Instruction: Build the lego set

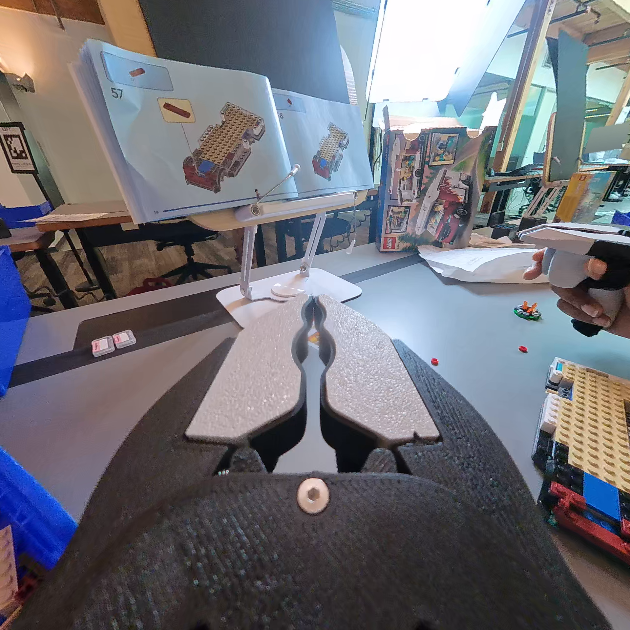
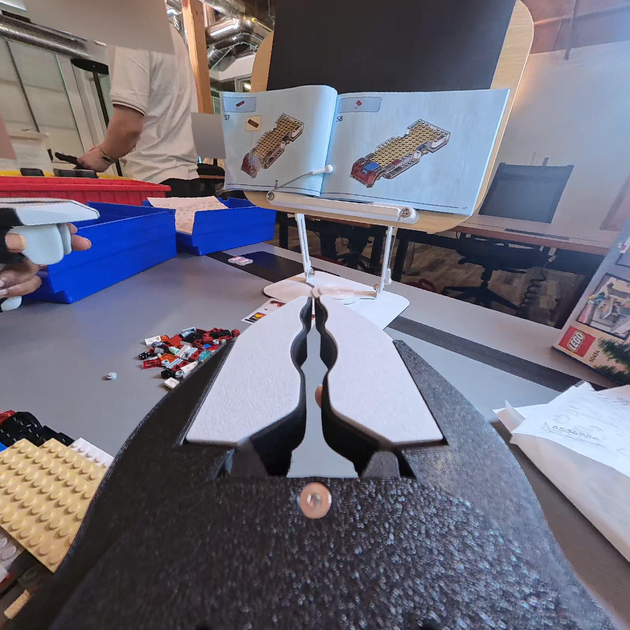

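left wrist view: both jaws together, nothing gripped, in front of the book stand

left wrist view shows the left gripper (image 1: 312,301) raised over the grey counter (image 1: 443,324), its jaws together with nothing between them, tips lined up with the white base of the stand (image 1: 289,289). the stand props an open booklet (image 1: 204,136) tilted toward the grippers, likely so the pages can be read while both hands are busy; a thin wire arm holds the pages flat.

right of the stand, the right gripper (image 2: 313,301) is gripped by a hand (image 1: 579,300); in its own view its jaws are together as well, on nothing. beyond it stands a toy box (image 1: 433,187), with paper sheets (image 1: 477,262) in front.

near right of the stand lie a small green-orange piece (image 1: 527,311) and two red studs (image 1: 434,361). nearer the camera sits the tan-topped model (image 1: 586,443), flat on the counter. left of the stand, a heap of loose bricks (image 2: 184,351) lies by blue bins (image 2: 119,245), within reach. two small cases (image 1: 114,342) sit left of the stand.
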A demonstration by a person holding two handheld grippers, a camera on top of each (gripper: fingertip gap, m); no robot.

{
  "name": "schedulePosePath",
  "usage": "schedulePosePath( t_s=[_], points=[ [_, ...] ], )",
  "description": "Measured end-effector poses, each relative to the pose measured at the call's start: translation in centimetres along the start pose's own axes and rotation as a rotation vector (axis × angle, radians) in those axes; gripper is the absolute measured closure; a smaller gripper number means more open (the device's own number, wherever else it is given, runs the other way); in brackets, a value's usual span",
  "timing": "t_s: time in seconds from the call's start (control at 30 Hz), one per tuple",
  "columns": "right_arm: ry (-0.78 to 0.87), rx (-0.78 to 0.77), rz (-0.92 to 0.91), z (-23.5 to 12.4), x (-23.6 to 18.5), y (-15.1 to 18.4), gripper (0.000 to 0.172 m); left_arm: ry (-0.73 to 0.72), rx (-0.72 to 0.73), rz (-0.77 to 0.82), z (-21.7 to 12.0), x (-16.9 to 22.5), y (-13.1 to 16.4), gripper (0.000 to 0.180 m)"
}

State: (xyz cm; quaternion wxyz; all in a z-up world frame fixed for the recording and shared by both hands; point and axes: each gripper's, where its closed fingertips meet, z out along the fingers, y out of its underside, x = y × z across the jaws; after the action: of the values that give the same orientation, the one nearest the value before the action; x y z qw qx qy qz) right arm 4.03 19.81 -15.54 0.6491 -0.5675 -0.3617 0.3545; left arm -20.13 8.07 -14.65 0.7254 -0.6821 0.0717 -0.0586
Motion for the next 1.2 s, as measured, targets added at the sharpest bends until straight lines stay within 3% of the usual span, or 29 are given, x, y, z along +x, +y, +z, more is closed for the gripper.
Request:
schedulePosePath(
  t_s=[0.8, 1.2],
  points=[
    [-0.055, -0.009, -0.148, 0.1, -2.8, 0.1, 0.17, 0.056, -0.035, 0.096, 0.2, 2.5, 0.7, 0.18],
    [-0.055, -0.023, -0.117, 0.3, -2.7, 0.5, 0.17, 0.056, -0.043, 0.087, 0.4, 2.3, 1.0, 0.18]
  ],
)
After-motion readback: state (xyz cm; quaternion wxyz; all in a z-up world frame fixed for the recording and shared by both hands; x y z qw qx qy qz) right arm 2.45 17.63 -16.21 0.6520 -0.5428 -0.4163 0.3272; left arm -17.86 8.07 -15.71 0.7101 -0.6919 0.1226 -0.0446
